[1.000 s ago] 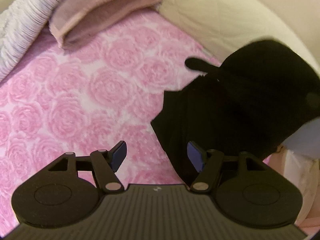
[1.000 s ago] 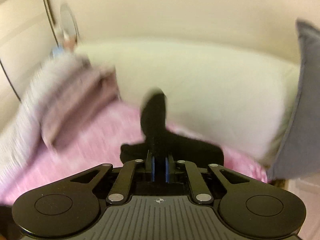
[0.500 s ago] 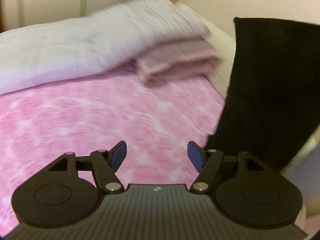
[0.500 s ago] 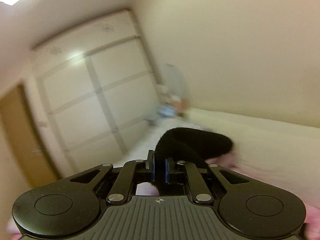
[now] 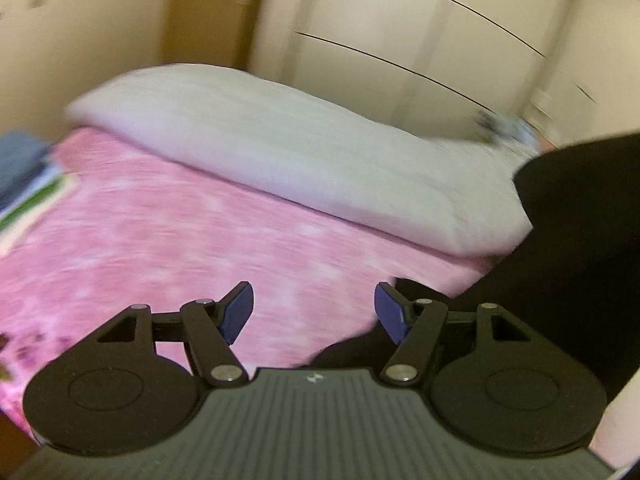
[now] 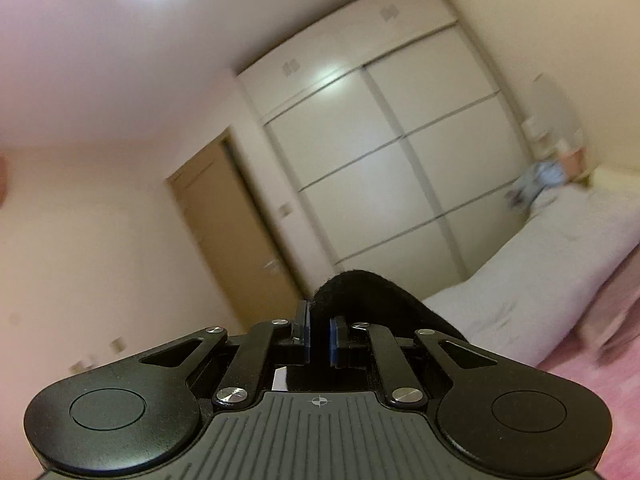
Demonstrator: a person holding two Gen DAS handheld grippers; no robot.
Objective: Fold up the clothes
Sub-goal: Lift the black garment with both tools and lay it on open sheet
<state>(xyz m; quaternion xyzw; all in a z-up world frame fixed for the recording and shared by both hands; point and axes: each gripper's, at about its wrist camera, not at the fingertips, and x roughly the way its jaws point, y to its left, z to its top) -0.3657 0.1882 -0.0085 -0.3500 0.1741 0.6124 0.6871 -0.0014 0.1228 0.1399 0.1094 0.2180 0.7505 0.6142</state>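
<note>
A black garment (image 5: 572,248) hangs at the right of the left wrist view, lifted above the pink floral bedspread (image 5: 168,248), with its lower end trailing near the gripper. My left gripper (image 5: 314,312) is open and empty over the bedspread, just left of the garment. My right gripper (image 6: 319,336) is shut on a fold of the black garment (image 6: 372,296) and holds it high, pointing up toward the wardrobe and ceiling. Most of the garment is hidden below the right gripper.
A white folded duvet (image 5: 288,160) lies across the far side of the bed, also in the right wrist view (image 6: 532,280). A pile of folded clothes (image 5: 28,184) sits at the bed's left edge. A wardrobe (image 6: 380,168) and a door (image 6: 232,232) stand behind.
My right gripper has lifted the black garment off the bed and tilted upward. My left gripper has swung left across the bed, staying open.
</note>
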